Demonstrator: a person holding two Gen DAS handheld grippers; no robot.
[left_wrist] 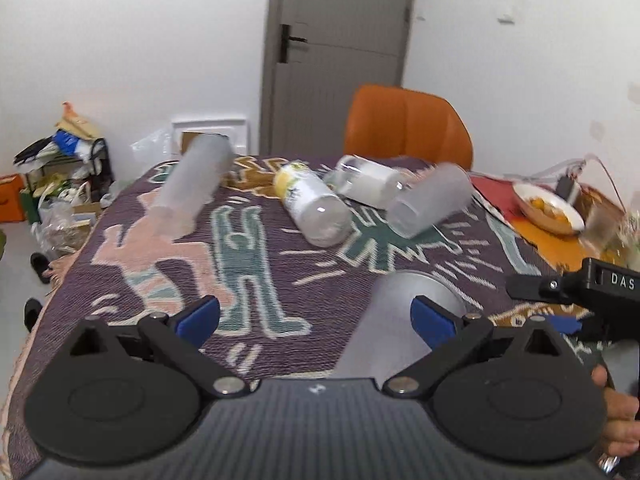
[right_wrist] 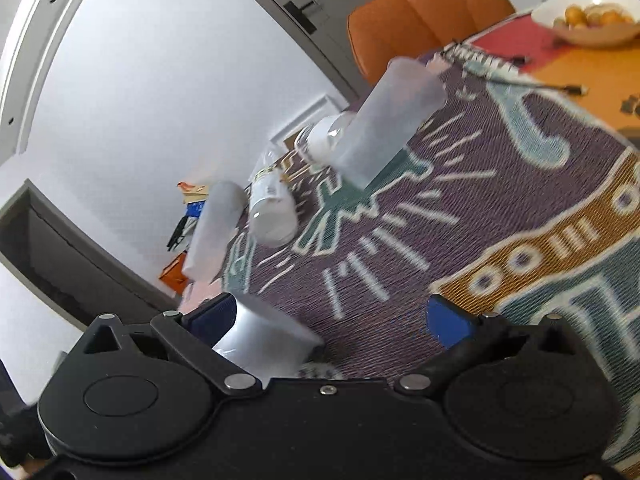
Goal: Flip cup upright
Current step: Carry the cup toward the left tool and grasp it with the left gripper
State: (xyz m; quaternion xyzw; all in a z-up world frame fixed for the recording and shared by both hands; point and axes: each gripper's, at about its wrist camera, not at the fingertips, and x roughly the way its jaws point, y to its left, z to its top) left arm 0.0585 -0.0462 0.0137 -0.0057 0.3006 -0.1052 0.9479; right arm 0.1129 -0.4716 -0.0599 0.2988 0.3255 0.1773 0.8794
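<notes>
Several cups lie on their sides on a patterned purple cloth (left_wrist: 280, 248). A silver-grey cup (left_wrist: 400, 312) lies nearest, beside the right finger of my open left gripper (left_wrist: 316, 316). It shows in the right wrist view (right_wrist: 264, 340) next to the left finger of my open right gripper (right_wrist: 340, 320). Farther back lie a tall frosted cup (left_wrist: 192, 188), a yellow-printed glass (left_wrist: 312, 204), a white glass (left_wrist: 368, 182) and a frosted cup (left_wrist: 432, 200). The right gripper's body (left_wrist: 580, 284) shows at the right in the left wrist view.
An orange chair (left_wrist: 404, 124) stands behind the table. A white bowl of yellow food (left_wrist: 548, 208) and a glass (left_wrist: 600, 224) sit at the far right on an orange mat. Clutter (left_wrist: 60, 184) stands on the floor at the left. A grey door (left_wrist: 336, 52) is behind.
</notes>
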